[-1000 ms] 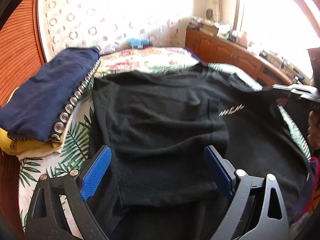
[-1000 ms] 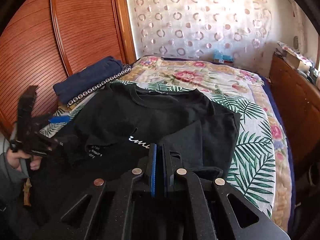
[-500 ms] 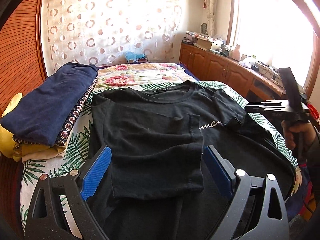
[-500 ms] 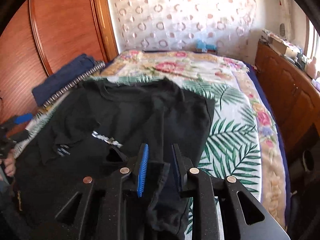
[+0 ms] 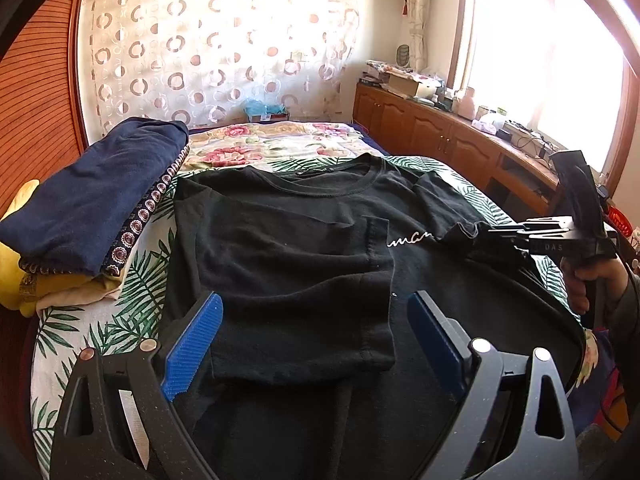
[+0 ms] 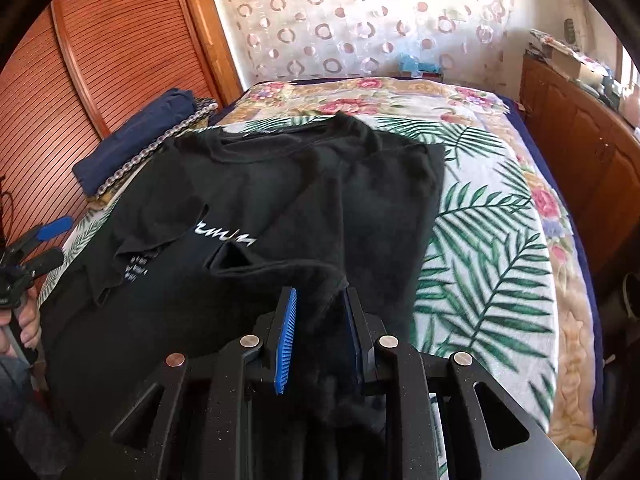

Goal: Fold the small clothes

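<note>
A black T-shirt [image 5: 288, 240] with white lettering lies spread on the bed, its left side folded in over the chest. It also shows in the right wrist view [image 6: 280, 192]. My left gripper [image 5: 316, 332] is open and empty, its blue pads hovering over the folded left edge. My right gripper [image 6: 320, 320] has its jaws partly apart, with the shirt's right sleeve fabric bunched loosely between the pads. The right gripper shows in the left wrist view [image 5: 516, 234] at the shirt's right sleeve. The left gripper shows at the left edge of the right wrist view [image 6: 44, 240].
A stack of folded clothes, navy on top [image 5: 100, 200] and yellow below, sits on the bed at the left by the wooden wardrobe [image 6: 100, 60]. The leaf-print bedspread [image 6: 492, 220] extends to the right. Wooden cabinets [image 5: 440, 136] line the window wall.
The right gripper went from shut on the sleeve to partly open, with the fabric slack between its pads. The left gripper drew back and up, staying open.
</note>
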### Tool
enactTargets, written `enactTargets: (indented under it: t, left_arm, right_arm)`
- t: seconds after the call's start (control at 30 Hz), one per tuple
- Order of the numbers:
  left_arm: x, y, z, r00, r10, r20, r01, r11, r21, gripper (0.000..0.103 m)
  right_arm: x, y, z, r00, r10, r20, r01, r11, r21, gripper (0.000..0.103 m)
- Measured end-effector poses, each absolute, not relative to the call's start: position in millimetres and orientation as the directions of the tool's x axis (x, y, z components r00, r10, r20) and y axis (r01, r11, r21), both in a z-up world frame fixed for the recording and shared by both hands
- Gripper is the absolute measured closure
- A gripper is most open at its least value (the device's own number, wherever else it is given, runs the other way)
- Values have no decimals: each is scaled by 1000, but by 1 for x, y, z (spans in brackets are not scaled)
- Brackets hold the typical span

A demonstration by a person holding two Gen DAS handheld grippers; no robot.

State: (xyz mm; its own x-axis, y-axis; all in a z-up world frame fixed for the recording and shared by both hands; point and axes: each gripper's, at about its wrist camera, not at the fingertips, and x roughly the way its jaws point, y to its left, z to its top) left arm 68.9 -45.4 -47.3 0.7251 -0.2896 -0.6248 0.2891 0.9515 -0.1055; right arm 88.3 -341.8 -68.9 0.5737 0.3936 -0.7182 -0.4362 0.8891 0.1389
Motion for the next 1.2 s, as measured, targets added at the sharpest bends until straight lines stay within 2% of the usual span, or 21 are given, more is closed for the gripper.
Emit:
enactTargets:
  t: [0.37,0.7,0.73,0.8,0.83,1.2]
  left_arm:
    - [64,-44,-44,734,-291,-613,284,952,-112,9]
    - [60,-43,-40,749,-279,-601,276,956,-100,9]
    - [60,-43,-39,751,-277,-599,275,957,-98,9]
    - [60,-43,-38,754,-273,-598,272,958,-94,9]
    - [60,-43,-38,755,-271,-597,272,958,-92,9]
    - [73,-37,-33,766,-251,-592,269,961,-61,9]
  right_arm:
    - [44,-327,-72,526,464,-713,-538,830,143,86]
    - [23,-332,-56,555,451,-699,-546,832,103,85]
    - [23,-333,-54,564,448,-694,-544,834,96,84]
    - [25,-337,-50,583,436,-685,-535,841,81,70]
    - [27,-339,-49,594,428,-681,-527,847,73,68]
    - [98,-336,-59,598,351,-720,-472,881,38,67]
